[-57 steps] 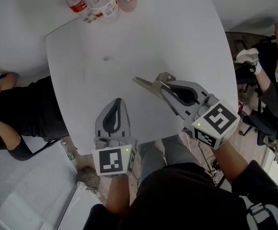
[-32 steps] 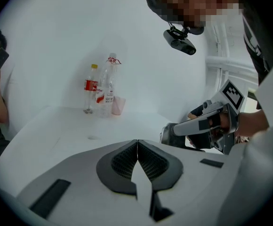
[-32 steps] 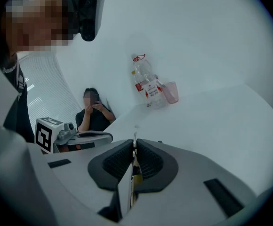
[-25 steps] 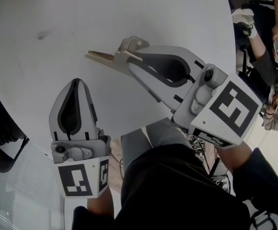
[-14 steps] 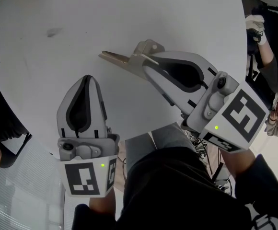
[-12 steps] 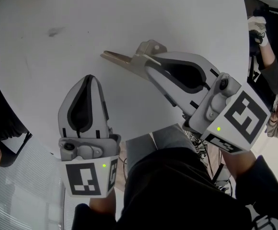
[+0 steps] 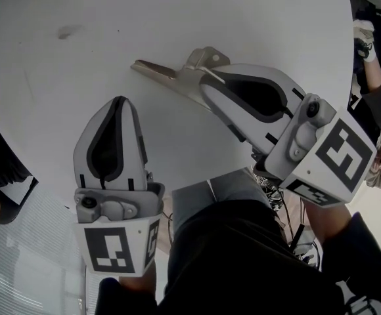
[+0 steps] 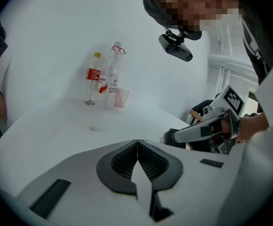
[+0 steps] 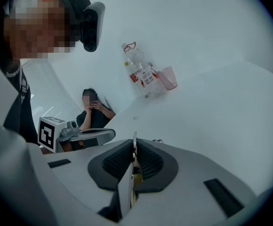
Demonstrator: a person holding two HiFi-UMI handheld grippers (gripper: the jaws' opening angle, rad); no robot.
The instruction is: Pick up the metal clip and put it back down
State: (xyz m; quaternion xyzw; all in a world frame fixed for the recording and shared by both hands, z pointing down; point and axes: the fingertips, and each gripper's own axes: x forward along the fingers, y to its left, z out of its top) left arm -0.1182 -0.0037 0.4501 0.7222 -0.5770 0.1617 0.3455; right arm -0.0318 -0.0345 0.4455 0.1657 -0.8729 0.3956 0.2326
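Two pairs of jaws, both closed. The right gripper pinches the flat silvery metal clip, its end jutting over the round white bench — the left gripper holds nothing.

Metal clip in right claw over table, left claw alongside
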